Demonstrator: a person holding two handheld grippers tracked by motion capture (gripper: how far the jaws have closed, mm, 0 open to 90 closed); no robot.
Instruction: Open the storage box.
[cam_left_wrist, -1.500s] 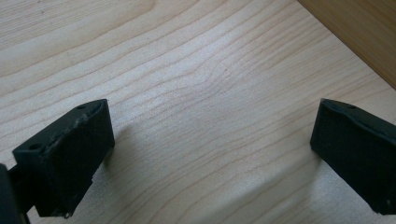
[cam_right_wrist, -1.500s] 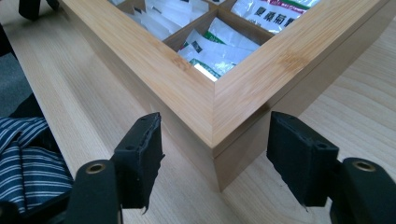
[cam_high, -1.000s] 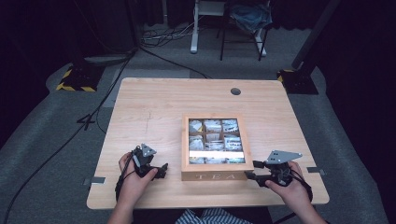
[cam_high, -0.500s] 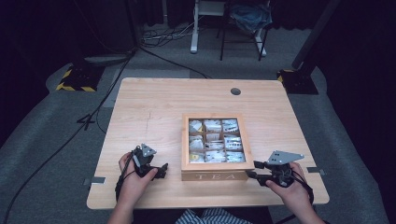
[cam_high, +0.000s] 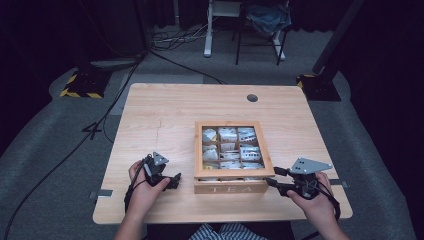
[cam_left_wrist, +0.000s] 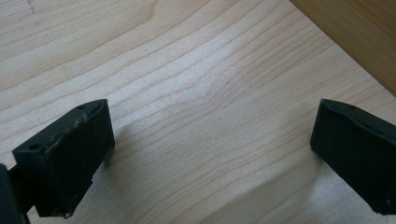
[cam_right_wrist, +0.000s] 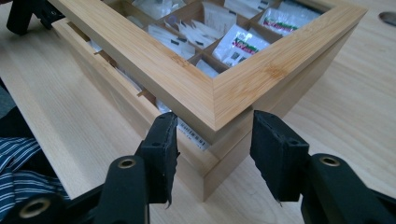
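Barely anything is shifting since a second ago: your right gripper is sitting at the tea box corner as before, and its jaws have just been closing, then easing open a little, with the box's near right corner between them. In the right gripper view that corner is poking between the two pads; whether they are pressing on the wood I cannot tell. Your box is lying flat on the table, just ahead and left of that gripper, long axis running away from you, the "TEA" front facing you, lid frame showing the tea packets in their compartments. Your right hand is staying low, gripper pointing left and level at the box. Your left gripper is resting on the table, jaws wide apart over bare wood, pointing right toward the box, just short of its left wall. Your left hand is holding it palm down.
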